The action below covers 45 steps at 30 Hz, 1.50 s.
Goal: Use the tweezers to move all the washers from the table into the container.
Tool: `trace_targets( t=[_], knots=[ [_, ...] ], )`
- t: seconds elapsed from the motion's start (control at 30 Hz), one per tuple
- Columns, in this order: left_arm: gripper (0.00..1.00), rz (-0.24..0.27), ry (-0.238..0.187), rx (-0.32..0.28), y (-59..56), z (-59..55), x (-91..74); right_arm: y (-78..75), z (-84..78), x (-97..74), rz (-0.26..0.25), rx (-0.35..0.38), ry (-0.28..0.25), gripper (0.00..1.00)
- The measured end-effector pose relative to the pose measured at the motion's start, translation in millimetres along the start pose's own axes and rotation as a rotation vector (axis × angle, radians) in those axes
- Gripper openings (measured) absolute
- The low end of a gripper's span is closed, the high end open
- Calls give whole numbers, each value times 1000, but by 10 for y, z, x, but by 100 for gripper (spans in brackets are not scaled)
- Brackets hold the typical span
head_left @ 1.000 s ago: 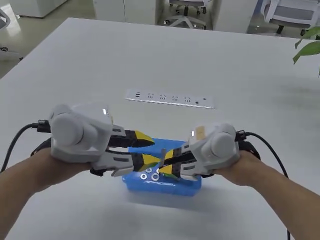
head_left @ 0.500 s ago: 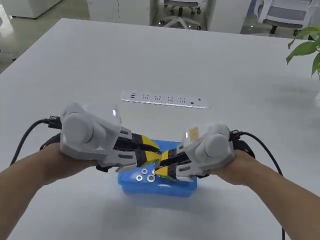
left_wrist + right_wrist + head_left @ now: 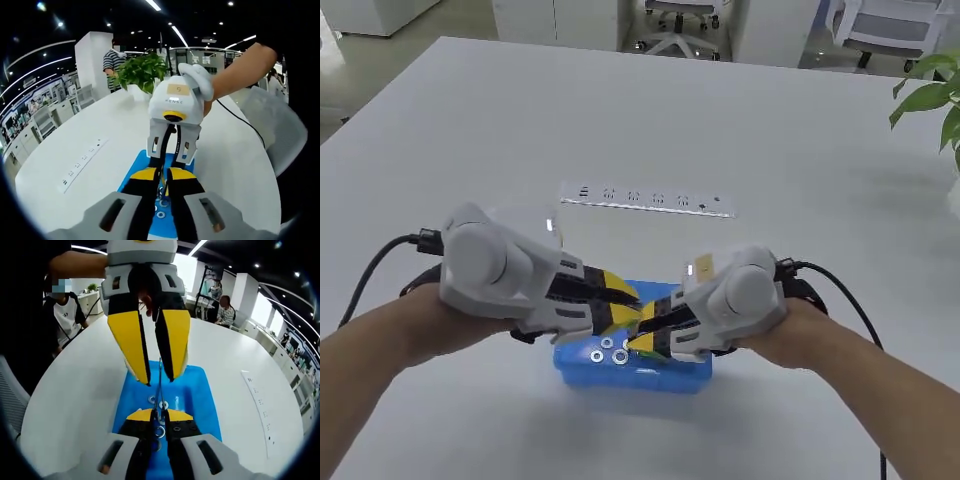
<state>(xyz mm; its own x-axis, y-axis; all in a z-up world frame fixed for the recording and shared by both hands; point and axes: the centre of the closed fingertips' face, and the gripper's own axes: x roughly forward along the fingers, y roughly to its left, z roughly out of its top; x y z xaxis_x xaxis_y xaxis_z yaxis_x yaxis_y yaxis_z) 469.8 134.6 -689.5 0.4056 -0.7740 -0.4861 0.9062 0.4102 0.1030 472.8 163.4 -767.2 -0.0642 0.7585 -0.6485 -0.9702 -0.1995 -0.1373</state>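
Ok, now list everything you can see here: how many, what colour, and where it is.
table: one, white, under everything
container: one, blue, near side of the table
washers: at least three, silvery, inside the container
tweezers: one, metal, clamped in the right gripper, above the container
power strip: one, white, on the table beyond the container
plant: one, green, far right
office chairs: two, grey, beyond the table
left gripper: one, white with yellow-black jaws, over the container's left end
right gripper: one, same colours, facing it
arms: two, bare, lower corners
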Motion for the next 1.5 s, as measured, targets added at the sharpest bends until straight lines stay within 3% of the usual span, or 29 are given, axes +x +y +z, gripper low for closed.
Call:
trace_targets(
  t=[0.1,0.7,1.03,1.5],
  knots=[
    [7,4,10,10,14,-24,6,4,2,3,3,-2,1,10],
    [5,-13,9,31,-38,30,-22,12,17,-26,-1,-16,2,11],
    [5,-42,-10,39,-52,118,-105,51,111,-112,-1,9,-30,11],
    [5,-78,-20,74,-176,290,-273,148,289,-252,-19,20,-54,8]
  ],
)
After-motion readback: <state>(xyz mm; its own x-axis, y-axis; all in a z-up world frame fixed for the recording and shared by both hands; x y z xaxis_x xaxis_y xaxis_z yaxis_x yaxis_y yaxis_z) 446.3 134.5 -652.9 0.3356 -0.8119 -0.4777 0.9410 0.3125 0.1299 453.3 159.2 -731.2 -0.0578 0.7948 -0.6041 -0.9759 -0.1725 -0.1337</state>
